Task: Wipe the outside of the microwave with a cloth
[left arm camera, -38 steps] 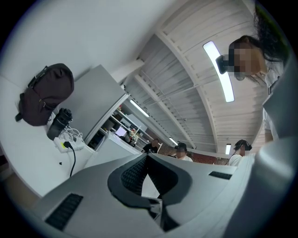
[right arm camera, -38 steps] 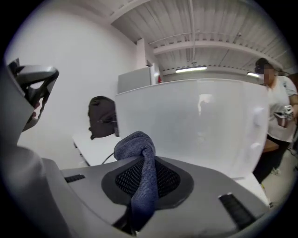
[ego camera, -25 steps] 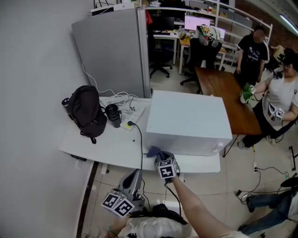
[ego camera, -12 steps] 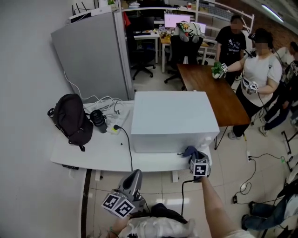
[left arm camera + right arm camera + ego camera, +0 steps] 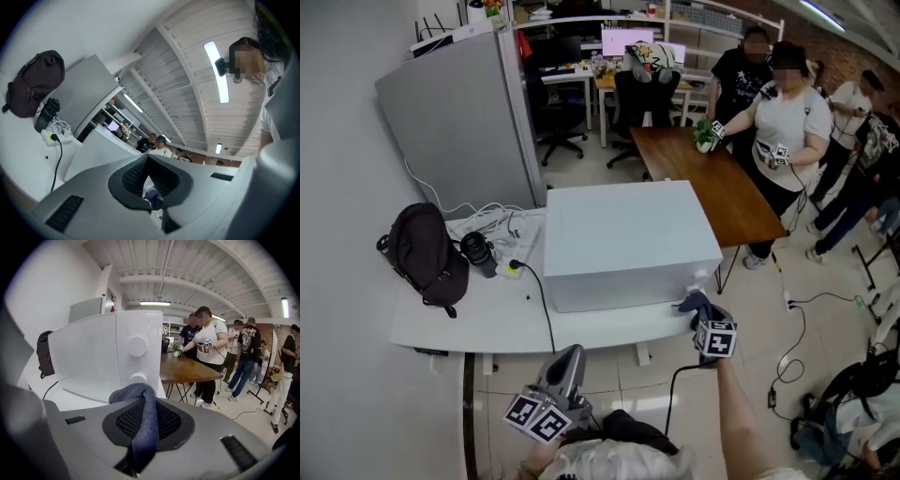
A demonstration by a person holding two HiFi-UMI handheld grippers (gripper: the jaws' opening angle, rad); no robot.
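Nearest me, my left claw [image 5: 570, 358] hangs low in front of the white table [image 5: 469, 319], jaws together with nothing between them. My right claw [image 5: 700, 311] is clamped on one blue cloth [image 5: 140, 392]. The cloth is bunched at the near right corner of the one white microwave [image 5: 628, 239], close under the lower of its two knobs [image 5: 137, 346]. I judge the wipe is at the right end of the front face. Next I'd press the cloth flat and sweep round the right side. Far left on the table sits one black backpack [image 5: 420, 253].
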